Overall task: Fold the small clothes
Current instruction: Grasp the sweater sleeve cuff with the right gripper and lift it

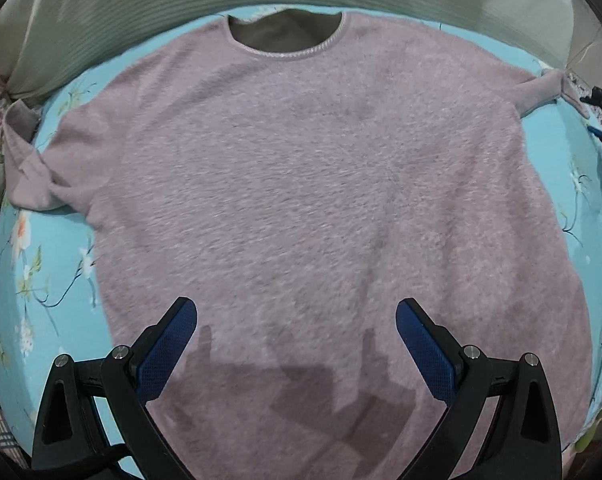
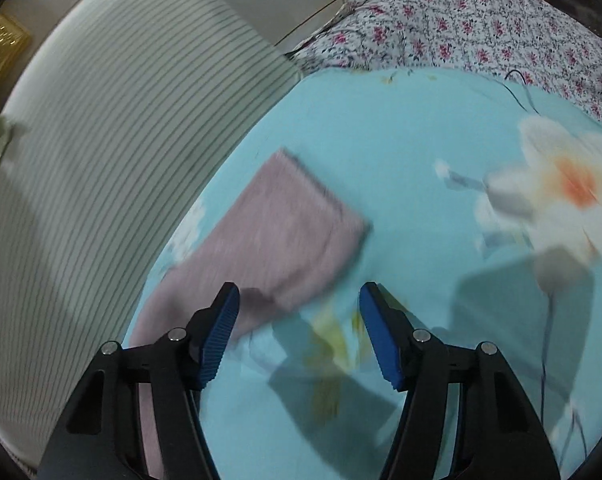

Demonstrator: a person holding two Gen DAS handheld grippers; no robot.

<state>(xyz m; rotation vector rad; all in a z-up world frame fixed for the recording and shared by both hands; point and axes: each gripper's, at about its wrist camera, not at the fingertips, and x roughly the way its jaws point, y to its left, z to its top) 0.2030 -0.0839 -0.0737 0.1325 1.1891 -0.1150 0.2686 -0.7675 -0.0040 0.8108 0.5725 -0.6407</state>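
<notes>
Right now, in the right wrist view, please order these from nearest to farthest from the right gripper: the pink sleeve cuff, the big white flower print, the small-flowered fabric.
From the right gripper:
1. Pink sleeve cuff, just ahead, left of centre.
2. Big white flower print, right side of the blue sheet.
3. Small-flowered fabric, top right, beyond the sheet.

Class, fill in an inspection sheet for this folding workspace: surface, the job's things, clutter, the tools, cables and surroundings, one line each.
Surface: blue floral sheet, soft, spread under the work.
Job's things: pink fuzzy sweater lies flat, neck away, unfolded; its sleeve cuff lies on the sheet by the right tool.
Clutter: nothing seen on the sheet.
Tools: left tool open above the sweater's lower part; right tool open, holding nothing, view blurred.
Cables: thin dark cable at the sheet's far edge.
Surroundings: striped cushion and small-flowered fabric border the sheet.
</notes>
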